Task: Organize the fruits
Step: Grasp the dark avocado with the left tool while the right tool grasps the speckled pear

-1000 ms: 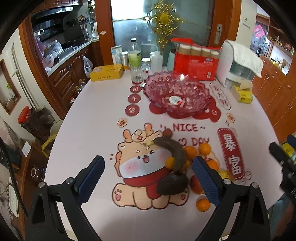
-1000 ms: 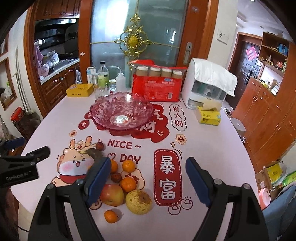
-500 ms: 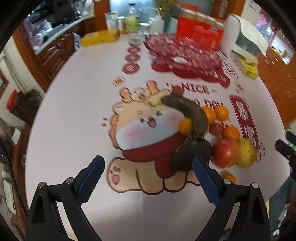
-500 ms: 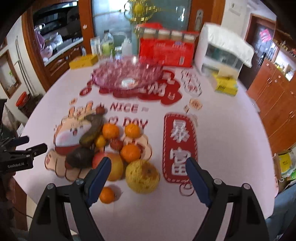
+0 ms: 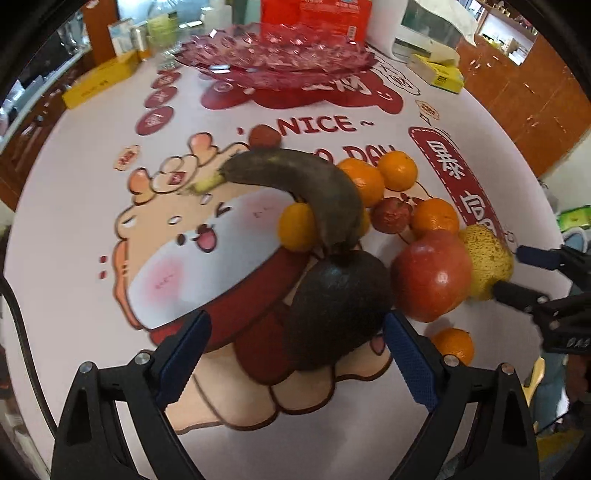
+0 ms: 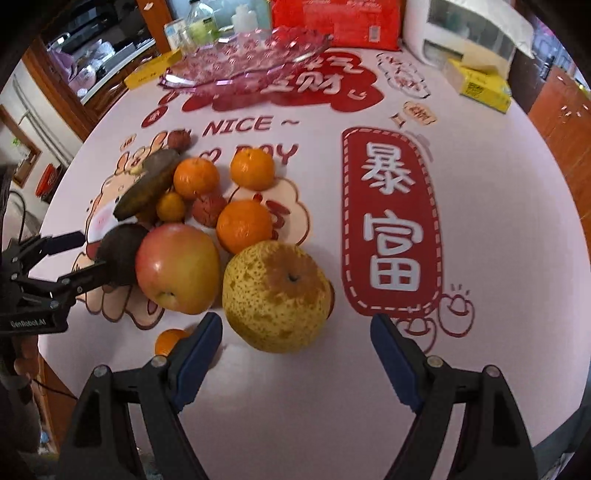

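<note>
A pile of fruit lies on the printed tablecloth. My left gripper (image 5: 295,354) is open, its jaws either side of a dark avocado (image 5: 338,308), just short of it. A blackened banana (image 5: 299,184), a red apple (image 5: 432,275), a yellow pear (image 5: 485,262) and several oranges lie around it. My right gripper (image 6: 295,354) is open, low over the table, with the pear (image 6: 277,295) just ahead between its fingers. The apple (image 6: 177,267) sits left of the pear. A pink glass bowl (image 5: 273,51) stands empty at the back; it also shows in the right wrist view (image 6: 247,55).
Behind the bowl are a red package (image 6: 332,18), bottles (image 6: 199,22), a white appliance (image 6: 461,33) and yellow boxes (image 6: 480,83) (image 5: 99,77). A small orange (image 6: 168,339) lies by my right gripper's left finger. Wooden cabinets surround the round table.
Both grippers have dropped and moved forward to the fruit pile: the left up to the avocado, the right up to the pear. Both stay open. The fruit has not moved.
</note>
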The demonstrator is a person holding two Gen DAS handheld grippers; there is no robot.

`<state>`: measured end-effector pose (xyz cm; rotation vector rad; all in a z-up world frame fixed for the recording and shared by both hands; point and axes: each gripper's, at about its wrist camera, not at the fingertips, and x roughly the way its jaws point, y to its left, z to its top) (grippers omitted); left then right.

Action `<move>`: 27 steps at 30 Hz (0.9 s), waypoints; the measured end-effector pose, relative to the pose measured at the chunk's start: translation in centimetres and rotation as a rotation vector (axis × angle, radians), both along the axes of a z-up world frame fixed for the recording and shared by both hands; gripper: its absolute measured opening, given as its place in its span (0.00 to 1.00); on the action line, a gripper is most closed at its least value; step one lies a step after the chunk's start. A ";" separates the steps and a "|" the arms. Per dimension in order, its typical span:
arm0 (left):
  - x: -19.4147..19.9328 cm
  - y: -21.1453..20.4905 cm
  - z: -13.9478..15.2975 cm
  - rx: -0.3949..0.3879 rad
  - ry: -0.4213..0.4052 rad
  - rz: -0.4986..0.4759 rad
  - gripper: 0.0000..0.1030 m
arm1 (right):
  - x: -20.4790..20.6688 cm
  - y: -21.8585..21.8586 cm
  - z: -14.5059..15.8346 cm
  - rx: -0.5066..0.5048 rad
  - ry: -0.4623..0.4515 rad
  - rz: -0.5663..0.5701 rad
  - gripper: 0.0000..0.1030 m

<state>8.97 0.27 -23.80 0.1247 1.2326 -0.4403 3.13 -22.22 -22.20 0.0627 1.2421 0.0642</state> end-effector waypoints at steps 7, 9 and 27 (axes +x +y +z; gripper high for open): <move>0.9 -1.2 -1.5 -0.008 0.085 -0.068 0.76 | 0.9 0.9 -1.7 -0.013 0.021 0.066 0.79; 0.9 -1.4 -2.2 -0.015 0.117 -0.075 0.68 | 1.2 1.2 -2.1 -0.014 0.024 0.086 0.72; 0.3 -2.7 -2.7 0.001 0.088 0.051 0.54 | 1.9 1.2 -2.8 -0.008 0.019 0.100 0.67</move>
